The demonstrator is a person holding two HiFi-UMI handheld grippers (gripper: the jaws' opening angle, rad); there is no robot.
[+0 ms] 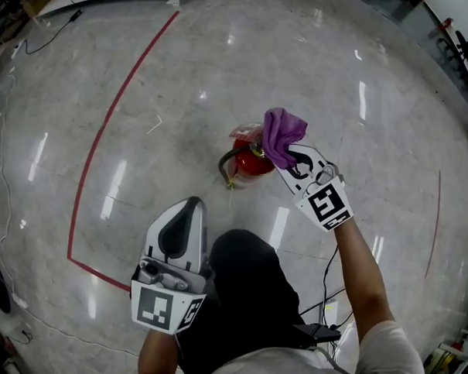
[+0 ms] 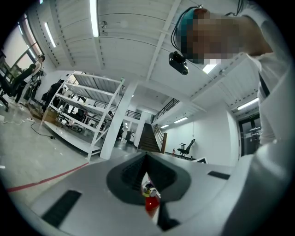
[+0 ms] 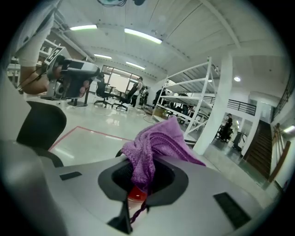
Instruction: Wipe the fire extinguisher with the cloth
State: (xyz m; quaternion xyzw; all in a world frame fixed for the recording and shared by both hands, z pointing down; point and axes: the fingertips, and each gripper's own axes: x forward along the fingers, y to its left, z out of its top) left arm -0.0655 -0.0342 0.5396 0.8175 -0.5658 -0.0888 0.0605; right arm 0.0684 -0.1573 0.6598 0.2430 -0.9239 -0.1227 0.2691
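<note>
Cloth (image 3: 159, 140) in clamped right claw (image 3: 140, 184)

a glossy pale floor (image 1: 184, 79) carries a red fire extinguisher (image 1: 250, 161), a red tape line (image 1: 105, 130) and a thin black cable (image 1: 49, 32).

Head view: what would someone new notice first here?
The purple cloth stands out most, bunched in the right gripper right at the top of the red fire extinguisher, which stands mid-floor. Next is the red tape line running across the pale glossy floor at left. The left gripper is shut on nothing, near the person's body.
</note>
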